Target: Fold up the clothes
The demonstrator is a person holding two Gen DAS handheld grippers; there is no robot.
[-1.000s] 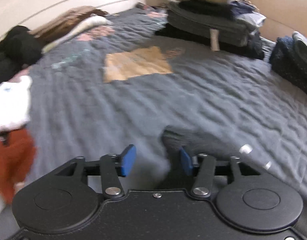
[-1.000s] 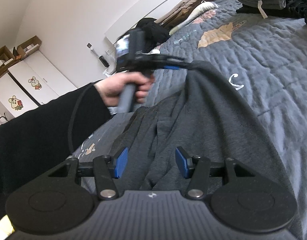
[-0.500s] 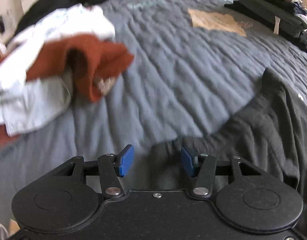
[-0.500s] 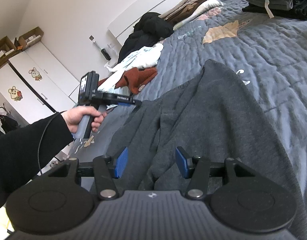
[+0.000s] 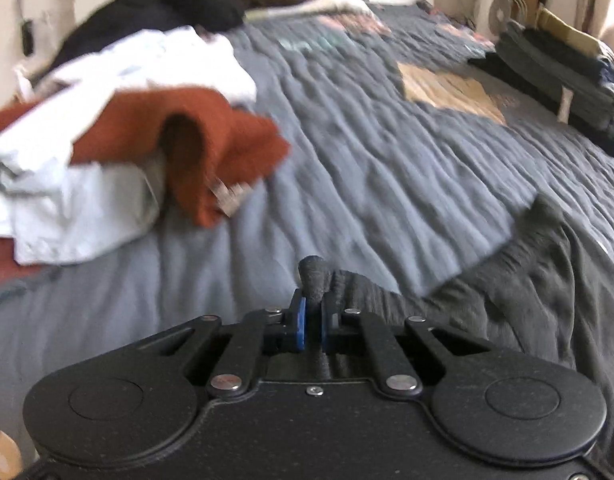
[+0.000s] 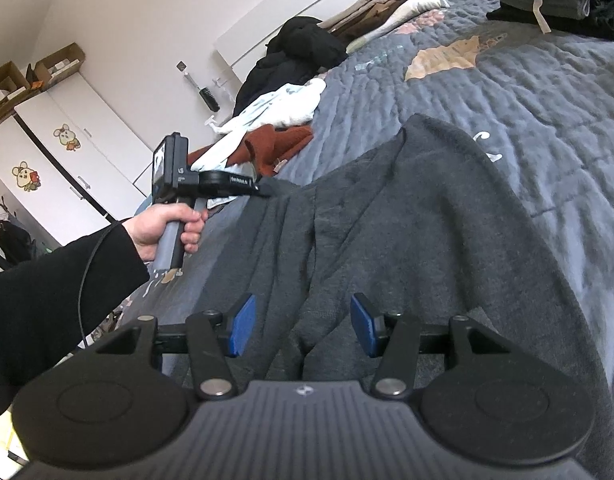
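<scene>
Jaws of our left gripper (image 5: 312, 322) were clamped on a bunched corner of the grey garment (image 6: 407, 216), which lay crumpled and only partly spread across the near part of the bed (image 6: 547, 92). From the right wrist view we saw that same gripper (image 6: 263, 190) pinching the garment's left edge just above the quilt, with our left hand (image 6: 163, 228) on its handle. Further left sat an unsorted heap: white clothes (image 5: 147, 68), a rust sweater (image 5: 211, 140) and black clothes (image 5: 179, 4), none of them folded.

Moving right, our right gripper (image 6: 301, 326) had its jaws apart, straddling a ridge of the grey garment but gripping nothing. At the far right, a stack of folded clothes (image 5: 555, 68) stood on the bed.

We judged the task partly done: some pieces were finished, this one was not yet flattened, with no fold made, and the heap remained.
</scene>
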